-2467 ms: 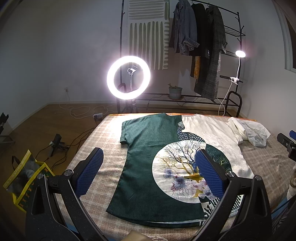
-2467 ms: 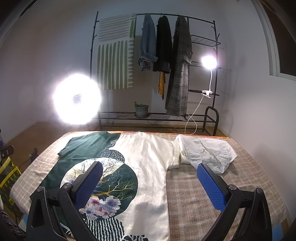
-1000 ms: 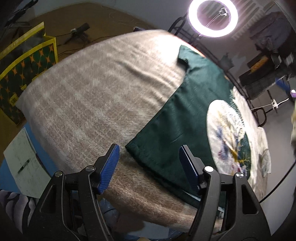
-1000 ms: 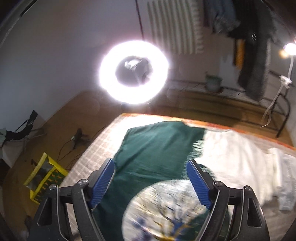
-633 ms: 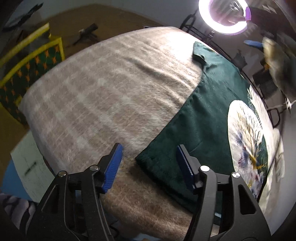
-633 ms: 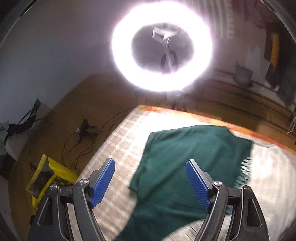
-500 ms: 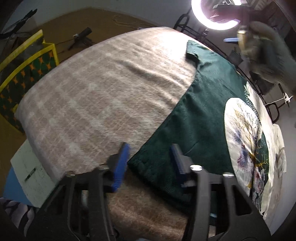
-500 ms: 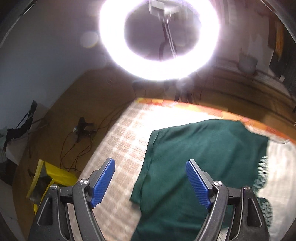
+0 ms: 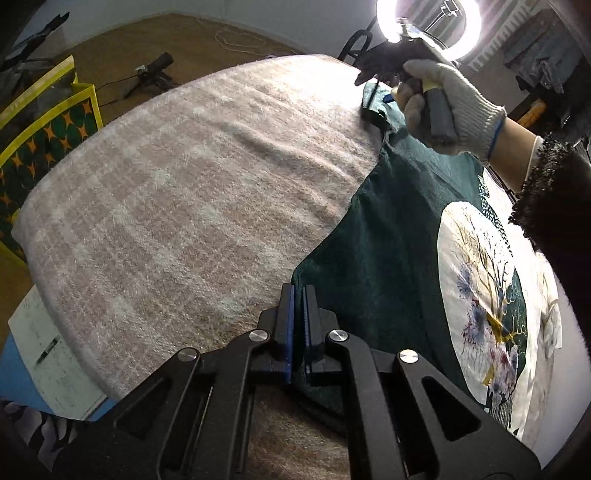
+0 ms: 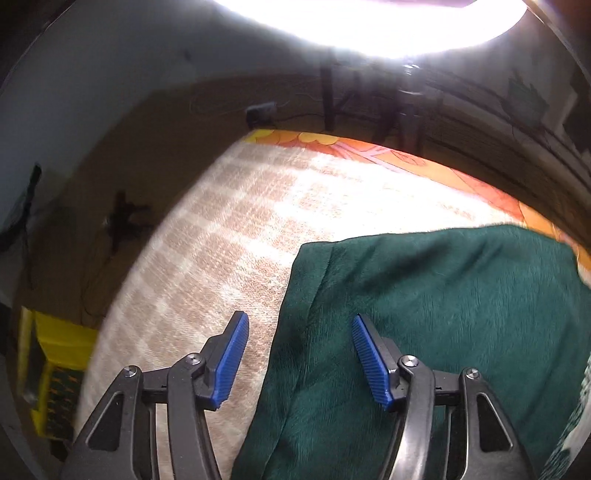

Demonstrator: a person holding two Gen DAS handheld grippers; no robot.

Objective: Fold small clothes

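The green-and-cream T-shirt (image 9: pixel 413 236) lies flat on the checked blanket (image 9: pixel 192 192) covering the bed. The left tongs (image 9: pixel 297 295) are pressed together, pinching its hem corner; the right tongs (image 10: pixel 299 354) hang spread over the sleeve edge. It looks light, limp cloth, likely to sag and drag, so corners and seams seem the best hold.

One shirt (image 9: pixel 399 258), one blanket (image 9: pixel 184 203), two grippers (image 9: pixel 297 295) (image 10: pixel 299 354), one ring light (image 9: pixel 428 26).
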